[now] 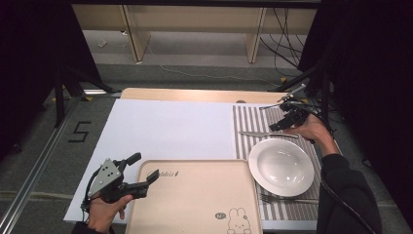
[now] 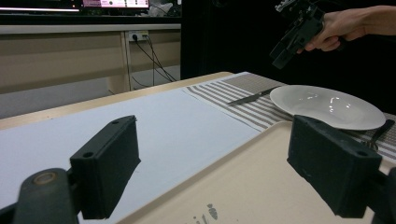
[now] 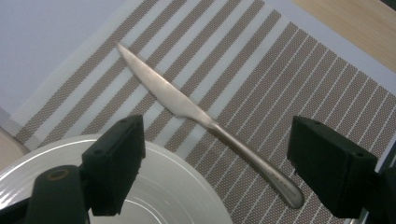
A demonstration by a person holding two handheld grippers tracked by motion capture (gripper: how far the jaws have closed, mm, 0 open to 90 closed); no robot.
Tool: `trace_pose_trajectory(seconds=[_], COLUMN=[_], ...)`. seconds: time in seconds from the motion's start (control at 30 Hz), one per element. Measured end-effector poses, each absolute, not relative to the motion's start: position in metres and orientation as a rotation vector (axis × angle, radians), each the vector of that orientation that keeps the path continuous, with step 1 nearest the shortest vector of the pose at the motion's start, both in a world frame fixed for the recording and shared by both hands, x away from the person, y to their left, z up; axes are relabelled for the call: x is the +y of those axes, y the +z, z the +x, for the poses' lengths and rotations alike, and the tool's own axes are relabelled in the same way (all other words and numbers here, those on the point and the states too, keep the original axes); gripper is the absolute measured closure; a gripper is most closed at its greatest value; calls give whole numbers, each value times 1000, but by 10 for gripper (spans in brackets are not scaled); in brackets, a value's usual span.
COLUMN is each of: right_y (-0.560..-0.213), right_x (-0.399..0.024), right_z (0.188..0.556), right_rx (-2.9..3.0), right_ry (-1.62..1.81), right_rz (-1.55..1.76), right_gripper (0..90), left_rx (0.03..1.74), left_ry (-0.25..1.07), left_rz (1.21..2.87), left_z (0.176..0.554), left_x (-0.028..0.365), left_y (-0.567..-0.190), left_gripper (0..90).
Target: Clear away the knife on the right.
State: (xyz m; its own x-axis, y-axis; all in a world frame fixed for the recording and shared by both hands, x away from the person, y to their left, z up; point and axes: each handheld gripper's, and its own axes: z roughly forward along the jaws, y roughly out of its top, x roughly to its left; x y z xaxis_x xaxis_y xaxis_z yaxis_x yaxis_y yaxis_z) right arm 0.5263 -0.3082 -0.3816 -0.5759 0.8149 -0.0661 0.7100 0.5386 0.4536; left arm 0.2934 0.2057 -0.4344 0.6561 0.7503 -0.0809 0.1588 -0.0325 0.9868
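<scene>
with both grippers' fingers open, the right gripper (image 1: 284, 123) may slip off the flat knife (image 3: 205, 121), striking the plate (image 1: 281, 166).

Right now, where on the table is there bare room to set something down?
The white sheet lies bare between the striped placemat and the table's left edge, beyond the beige rectangular tray, which is bare too. The placemat is crowded: round white plate, silver knife, fork, with the right tool open above.

Brushed metal knife (image 3: 196, 112) on woven striped placemat (image 3: 289, 74); glossy white plate (image 1: 281, 166).
</scene>
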Motion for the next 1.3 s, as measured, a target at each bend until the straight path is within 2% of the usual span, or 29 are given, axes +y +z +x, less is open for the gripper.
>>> trace_pose_trajectory(seconds=[0.4, 1.3], right_y=[-402, -434], right_x=[-322, -327], right_z=[548, 563], right_rx=[2551, 2606], right_ry=[412, 176], right_rz=[1351, 1303], right_gripper=[219, 258], left_rx=[769, 775], left_ry=[555, 559], left_rz=[1558, 1554], left_z=[294, 293], left_x=[205, 205], left_y=[-434, -434], left_gripper=[160, 160])
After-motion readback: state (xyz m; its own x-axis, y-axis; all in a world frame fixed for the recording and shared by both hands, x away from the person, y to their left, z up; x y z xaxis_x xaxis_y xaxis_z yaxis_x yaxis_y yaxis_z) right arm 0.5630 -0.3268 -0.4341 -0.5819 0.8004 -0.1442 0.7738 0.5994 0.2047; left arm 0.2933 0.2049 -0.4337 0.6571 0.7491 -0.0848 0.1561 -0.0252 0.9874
